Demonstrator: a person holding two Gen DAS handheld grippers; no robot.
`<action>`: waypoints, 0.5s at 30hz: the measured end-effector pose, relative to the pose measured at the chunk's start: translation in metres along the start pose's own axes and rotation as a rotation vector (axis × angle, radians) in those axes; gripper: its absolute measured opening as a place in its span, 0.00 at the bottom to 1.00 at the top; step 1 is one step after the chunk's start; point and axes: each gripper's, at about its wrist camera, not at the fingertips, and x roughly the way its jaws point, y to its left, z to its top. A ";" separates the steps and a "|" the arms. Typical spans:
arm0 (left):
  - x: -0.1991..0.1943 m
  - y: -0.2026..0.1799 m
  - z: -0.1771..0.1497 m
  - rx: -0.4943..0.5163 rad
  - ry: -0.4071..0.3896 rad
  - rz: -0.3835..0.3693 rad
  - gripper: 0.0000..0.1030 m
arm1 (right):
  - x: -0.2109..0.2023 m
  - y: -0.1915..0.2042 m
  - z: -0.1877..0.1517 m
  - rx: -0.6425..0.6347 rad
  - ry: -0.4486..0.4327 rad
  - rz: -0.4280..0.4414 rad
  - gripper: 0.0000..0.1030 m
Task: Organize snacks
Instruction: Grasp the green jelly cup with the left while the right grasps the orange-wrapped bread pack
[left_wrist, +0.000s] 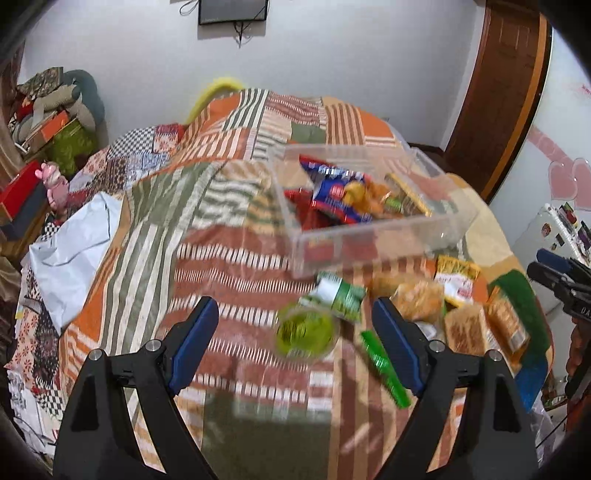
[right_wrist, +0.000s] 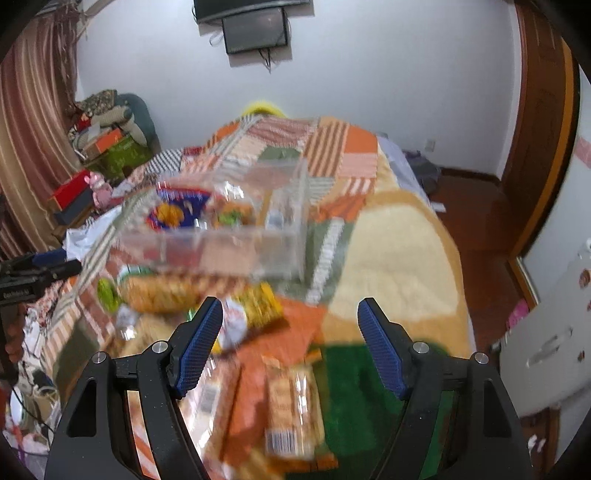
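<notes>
We see both grippers, left (left_wrist: 295, 325) and right (right_wrist: 290, 321), spread wide with nothing between their fingers, hovering over the quilt (left_wrist: 221, 229). The clear bin (left_wrist: 373, 236) sits on the quilt and already holds several packets, a blue bag (left_wrist: 340, 199) among them. Just in front of the bin lie loose snacks: a green cup (left_wrist: 306, 332), a green pouch (left_wrist: 340, 295) and cracker packs (right_wrist: 291, 406).

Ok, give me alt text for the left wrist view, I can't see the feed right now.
The open left gripper hangs empty above a patchwork bedspread, over a round green cup and a green-and-white packet. Beyond them a clear plastic box already holds several snacks, with more packets loose to its right. The image is motion-blurred.
</notes>
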 end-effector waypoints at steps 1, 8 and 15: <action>0.001 0.000 -0.004 0.003 0.008 0.004 0.83 | 0.002 -0.002 -0.006 0.005 0.017 -0.003 0.71; 0.019 0.000 -0.025 -0.010 0.072 0.006 0.83 | 0.019 -0.013 -0.046 0.066 0.130 0.009 0.71; 0.044 -0.003 -0.036 -0.020 0.121 0.017 0.83 | 0.030 -0.011 -0.067 0.060 0.182 0.020 0.69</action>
